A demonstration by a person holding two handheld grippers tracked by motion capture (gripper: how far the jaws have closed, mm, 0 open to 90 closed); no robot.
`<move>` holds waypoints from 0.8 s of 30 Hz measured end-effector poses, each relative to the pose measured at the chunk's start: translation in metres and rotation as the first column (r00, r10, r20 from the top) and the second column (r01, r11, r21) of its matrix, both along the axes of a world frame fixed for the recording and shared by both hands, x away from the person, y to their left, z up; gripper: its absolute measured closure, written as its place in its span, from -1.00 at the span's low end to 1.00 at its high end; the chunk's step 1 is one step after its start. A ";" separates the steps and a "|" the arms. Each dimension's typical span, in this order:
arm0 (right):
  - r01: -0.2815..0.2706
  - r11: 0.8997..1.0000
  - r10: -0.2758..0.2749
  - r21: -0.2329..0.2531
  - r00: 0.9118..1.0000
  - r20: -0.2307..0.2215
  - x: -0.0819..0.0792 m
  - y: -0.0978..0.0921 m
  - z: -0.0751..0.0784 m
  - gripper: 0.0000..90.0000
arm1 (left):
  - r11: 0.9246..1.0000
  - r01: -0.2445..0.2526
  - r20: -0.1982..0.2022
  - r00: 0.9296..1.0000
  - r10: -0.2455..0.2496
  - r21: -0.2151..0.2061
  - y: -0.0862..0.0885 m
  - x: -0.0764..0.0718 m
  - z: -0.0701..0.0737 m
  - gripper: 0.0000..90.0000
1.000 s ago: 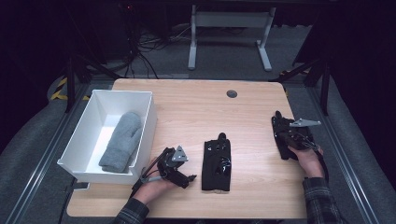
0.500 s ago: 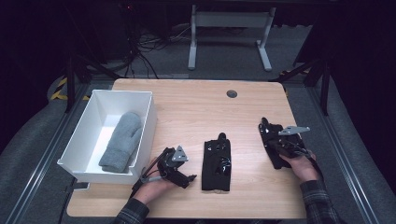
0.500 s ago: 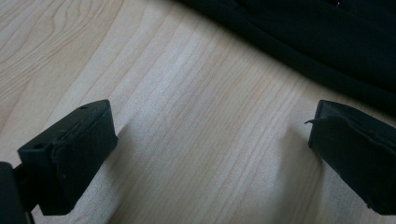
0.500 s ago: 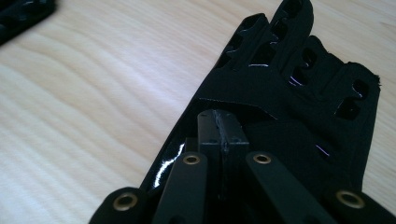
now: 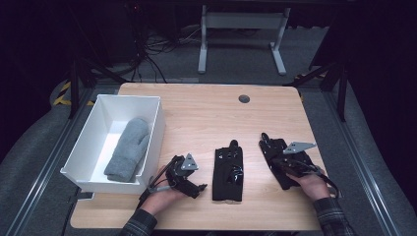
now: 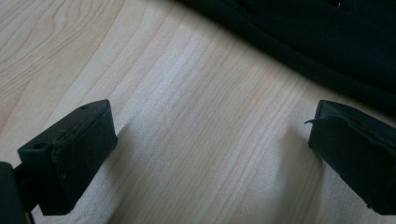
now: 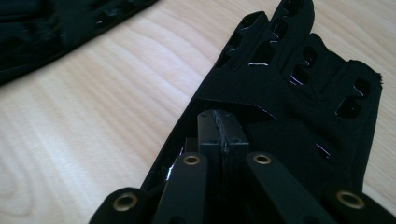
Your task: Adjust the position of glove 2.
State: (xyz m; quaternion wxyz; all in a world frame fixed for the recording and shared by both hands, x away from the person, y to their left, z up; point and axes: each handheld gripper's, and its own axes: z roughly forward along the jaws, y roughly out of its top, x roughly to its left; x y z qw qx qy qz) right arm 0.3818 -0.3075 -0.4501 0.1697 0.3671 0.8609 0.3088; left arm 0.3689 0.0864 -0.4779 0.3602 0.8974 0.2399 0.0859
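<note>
A black fingerless glove [image 5: 228,169] lies flat at the front middle of the wooden table [image 5: 211,118]. My left gripper [image 5: 196,181] rests just to its left, open. In the left gripper view that gripper [image 6: 210,135] has bare wood between its jaws and the glove's edge [image 6: 327,37] just beyond. A second black glove [image 5: 271,149] lies to the right, fingers pointing away. My right gripper [image 5: 284,160] is shut on it. In the right gripper view this gripper [image 7: 223,122] has its jaws pinched on the glove [image 7: 289,88] near the cuff side.
A white bin [image 5: 153,128] stands at the table's left with a grey mitten [image 5: 129,147] lying in it. A dark round grommet [image 5: 244,99] sits near the far edge. The first glove [image 7: 51,23] shows at the top left of the right gripper view.
My right gripper has moved left and nearer to me with the second glove in it, closing in on the middle glove. The left gripper has stayed put.
</note>
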 end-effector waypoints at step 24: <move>-0.172 0.985 0.172 0.008 0.985 0.000 -0.020 0.039 0.004 1.00 | 1.000 -0.001 0.001 1.000 0.001 -0.002 -0.001 0.000 0.000 -0.97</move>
